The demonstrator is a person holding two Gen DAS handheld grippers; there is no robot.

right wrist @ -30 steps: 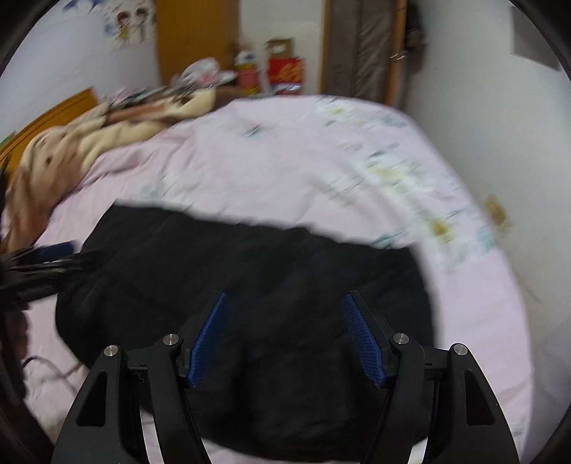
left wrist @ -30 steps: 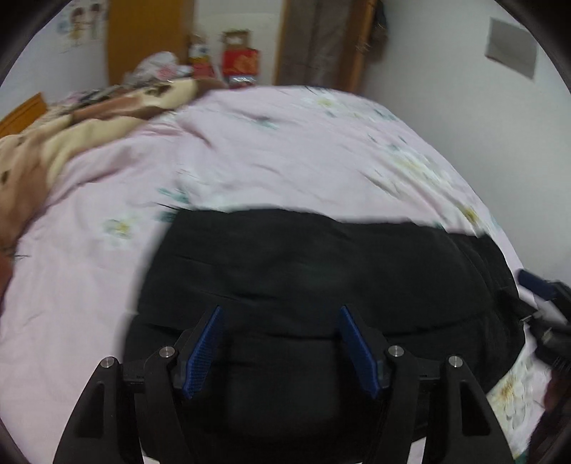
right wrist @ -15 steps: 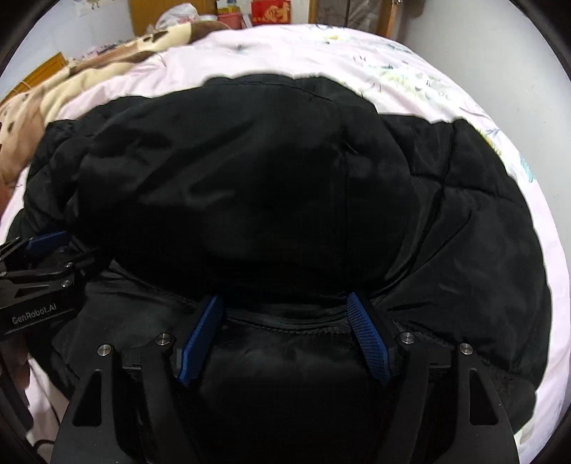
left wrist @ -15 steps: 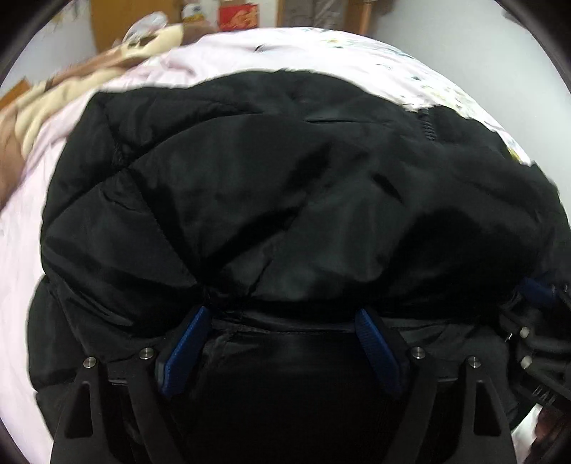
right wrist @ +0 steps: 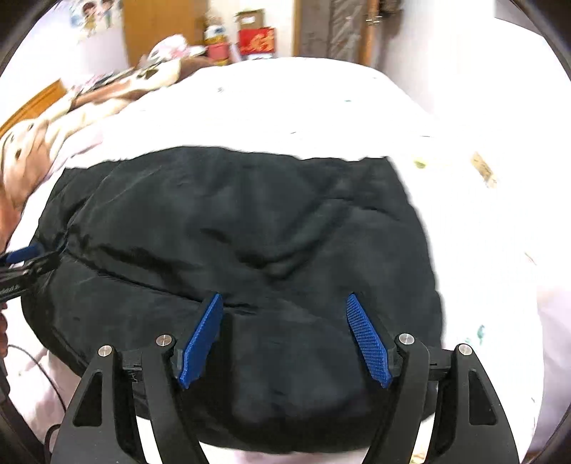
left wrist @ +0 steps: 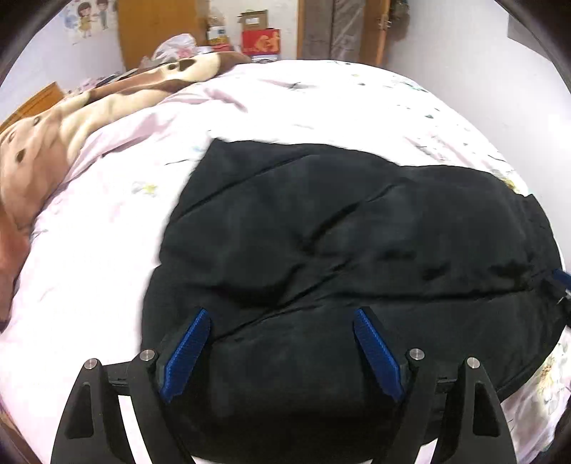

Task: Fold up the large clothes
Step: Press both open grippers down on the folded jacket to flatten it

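A black padded jacket (left wrist: pixel 339 242) lies folded in a thick bundle on the pink floral bedsheet (left wrist: pixel 107 214). It also fills the right wrist view (right wrist: pixel 249 232). My left gripper (left wrist: pixel 282 317) is open, its blue pads above the jacket's near edge, holding nothing. My right gripper (right wrist: pixel 283 299) is open over the near edge of the same bundle, empty. The left gripper's tip shows at the left edge of the right wrist view (right wrist: pixel 21 260). The right gripper's tip shows at the right edge of the left wrist view (left wrist: pixel 560 282).
A brown and cream blanket (left wrist: pixel 71 117) is bunched at the far left of the bed. Boxes (left wrist: pixel 260 39) and a wooden door (left wrist: pixel 157 32) stand beyond the bed. A white wall (left wrist: pixel 499 71) runs along the right side.
Both grippers have pulled back and up from the jacket's edge. The jacket, close and filling the views half a second ago, now lies farther off as a flat bundle.
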